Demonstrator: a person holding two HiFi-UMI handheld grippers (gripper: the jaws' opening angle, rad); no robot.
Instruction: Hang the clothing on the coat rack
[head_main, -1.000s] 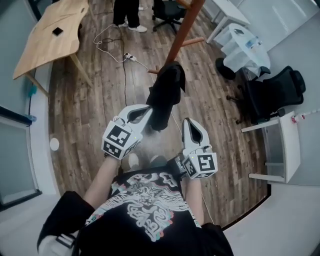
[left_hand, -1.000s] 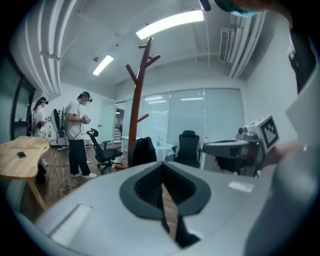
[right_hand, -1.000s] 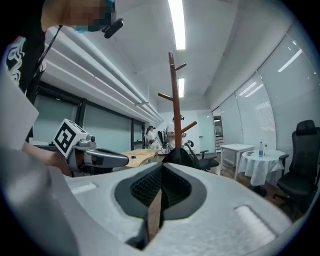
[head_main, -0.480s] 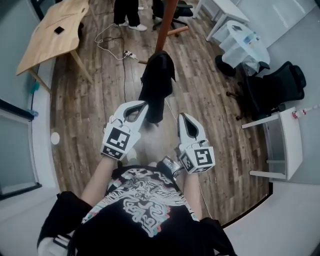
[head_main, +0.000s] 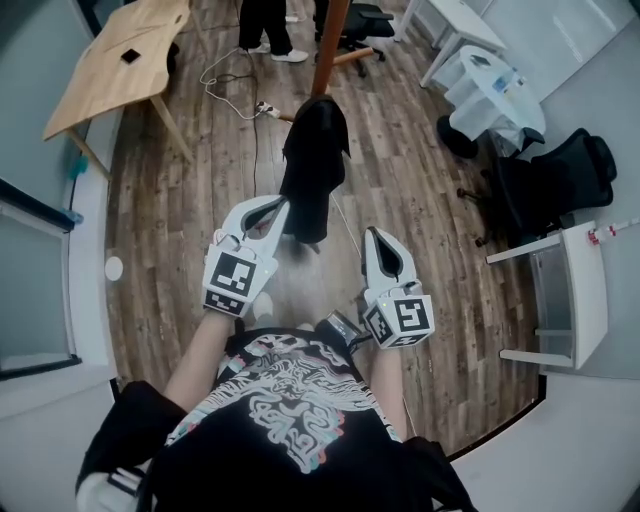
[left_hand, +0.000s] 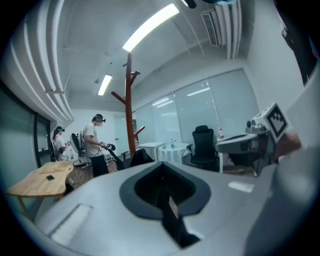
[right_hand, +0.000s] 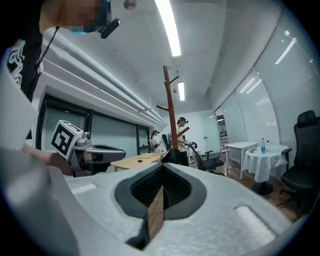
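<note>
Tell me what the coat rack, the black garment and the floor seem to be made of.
Coat rack: probably wood. It is reddish-brown and smooth, perhaps varnished, with branch-like pegs.
Garment: soft black fabric with a matt look, drooping in limp folds. The weave is too small to tell.
Floor: wood-look planks with visible grain and board seams. Whether it is real wood or laminate can't be told.

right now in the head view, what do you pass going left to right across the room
wooden table → left gripper → black clothing → right gripper → black office chair
</note>
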